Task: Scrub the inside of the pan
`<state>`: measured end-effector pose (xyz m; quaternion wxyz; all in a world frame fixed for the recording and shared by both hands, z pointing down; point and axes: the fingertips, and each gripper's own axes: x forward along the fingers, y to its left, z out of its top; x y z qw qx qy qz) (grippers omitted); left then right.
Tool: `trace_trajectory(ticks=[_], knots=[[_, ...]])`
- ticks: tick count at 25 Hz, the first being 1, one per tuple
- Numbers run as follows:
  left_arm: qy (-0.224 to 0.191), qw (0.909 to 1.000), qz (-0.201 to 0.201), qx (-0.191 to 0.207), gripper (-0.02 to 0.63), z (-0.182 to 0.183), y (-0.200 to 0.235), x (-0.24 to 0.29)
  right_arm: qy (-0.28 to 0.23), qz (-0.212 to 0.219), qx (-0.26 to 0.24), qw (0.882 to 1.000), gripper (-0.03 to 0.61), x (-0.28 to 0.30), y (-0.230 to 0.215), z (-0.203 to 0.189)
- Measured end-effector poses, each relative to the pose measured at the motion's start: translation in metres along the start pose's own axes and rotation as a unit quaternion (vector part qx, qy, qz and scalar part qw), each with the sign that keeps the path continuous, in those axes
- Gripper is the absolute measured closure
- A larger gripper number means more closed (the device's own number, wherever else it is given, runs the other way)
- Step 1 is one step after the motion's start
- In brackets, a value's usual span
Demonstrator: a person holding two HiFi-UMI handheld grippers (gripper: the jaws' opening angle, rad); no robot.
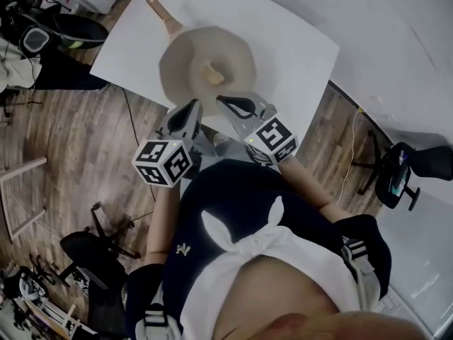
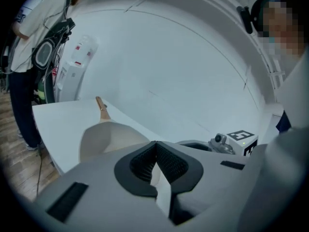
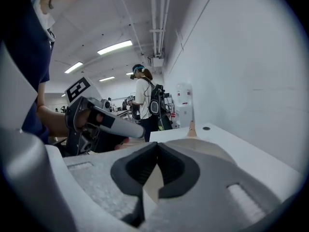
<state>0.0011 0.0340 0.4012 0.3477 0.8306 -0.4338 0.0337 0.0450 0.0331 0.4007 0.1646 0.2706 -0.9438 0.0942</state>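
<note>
Left tool (image 1: pixel 192 108) and right tool (image 1: pixel 225 103) both shut, empty, just short of pan (image 1: pixel 180 66); unbraced pan may skid under any sponge (image 1: pixel 211 74) scrubbing.

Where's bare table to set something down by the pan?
Widest bare patch: table right of the pan, out to its right edge. Smaller one: left of the pan, beside the wooden handle. Crowded: the near edge, where the left gripper and right gripper hang, and the pan itself, with a sponge inside.
</note>
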Motion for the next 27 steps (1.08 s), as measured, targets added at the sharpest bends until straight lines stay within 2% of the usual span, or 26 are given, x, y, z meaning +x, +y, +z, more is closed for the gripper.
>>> trace_trajectory(ticks=[4, 7, 13, 27], knots=[[-0.031, 0.999, -0.001, 0.031, 0.609, 0.004, -0.024, -0.015, -0.007, 0.005, -0.003, 1.0, 0.58, -0.015, 0.02, 0.002], [-0.038, 0.999, 0.004, 0.025, 0.609, 0.002, -0.033, -0.018, -0.005, 0.017, -0.019, 1.0, 0.58, -0.023, 0.029, 0.005], [-0.041, 0.999, 0.005, 0.019, 0.609, -0.007, -0.044, -0.013, -0.031, 0.055, 0.044, 0.997, 0.58, -0.035, 0.027, 0.004], [-0.034, 0.9988, 0.011, 0.033, 0.609, -0.02, -0.051, -0.016, -0.028, 0.046, 0.041, 0.998, 0.58, -0.041, 0.028, 0.001]])
